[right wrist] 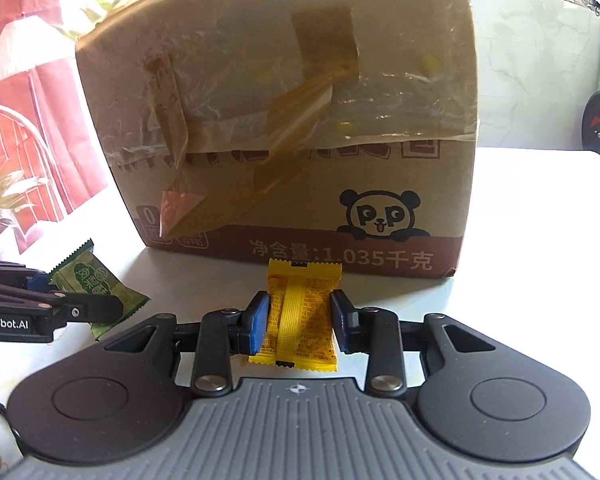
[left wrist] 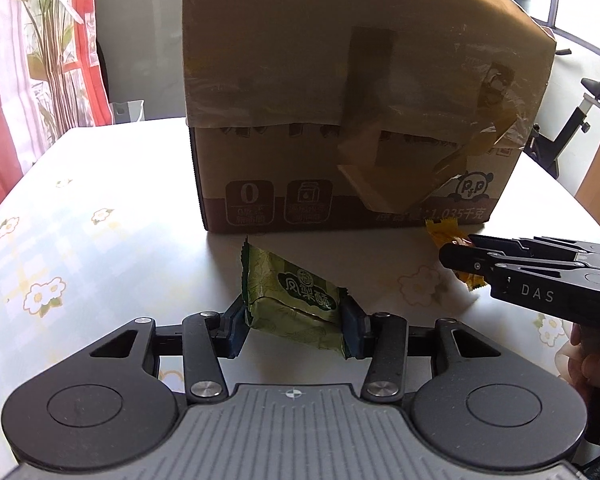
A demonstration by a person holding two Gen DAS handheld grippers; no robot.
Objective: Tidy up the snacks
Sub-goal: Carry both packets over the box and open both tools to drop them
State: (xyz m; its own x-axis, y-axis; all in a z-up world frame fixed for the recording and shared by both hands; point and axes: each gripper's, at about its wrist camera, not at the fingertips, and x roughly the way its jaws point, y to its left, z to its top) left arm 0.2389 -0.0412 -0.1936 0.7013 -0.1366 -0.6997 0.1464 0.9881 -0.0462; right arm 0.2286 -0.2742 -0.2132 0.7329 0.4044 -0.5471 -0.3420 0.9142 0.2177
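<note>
My left gripper [left wrist: 294, 330] is shut on a green snack packet [left wrist: 290, 300], held a little above the table just in front of the cardboard box [left wrist: 340, 80]. My right gripper [right wrist: 300, 322] is shut on a yellow snack packet [right wrist: 296, 316], its pads pressing both long sides. In the left wrist view the right gripper [left wrist: 456, 258] comes in from the right with the yellow packet [left wrist: 444, 232] near the box's lower right corner. Seen from the right wrist, the left gripper [right wrist: 100, 304] enters from the left with the green packet [right wrist: 92, 280].
The tall taped box [right wrist: 300, 100] with a panda print stands on a white table [left wrist: 100, 200] with a flower-pattern cover. Red curtains and a plant [left wrist: 48, 60] are at the left. An exercise bike [left wrist: 572, 120] stands beyond the table's right edge.
</note>
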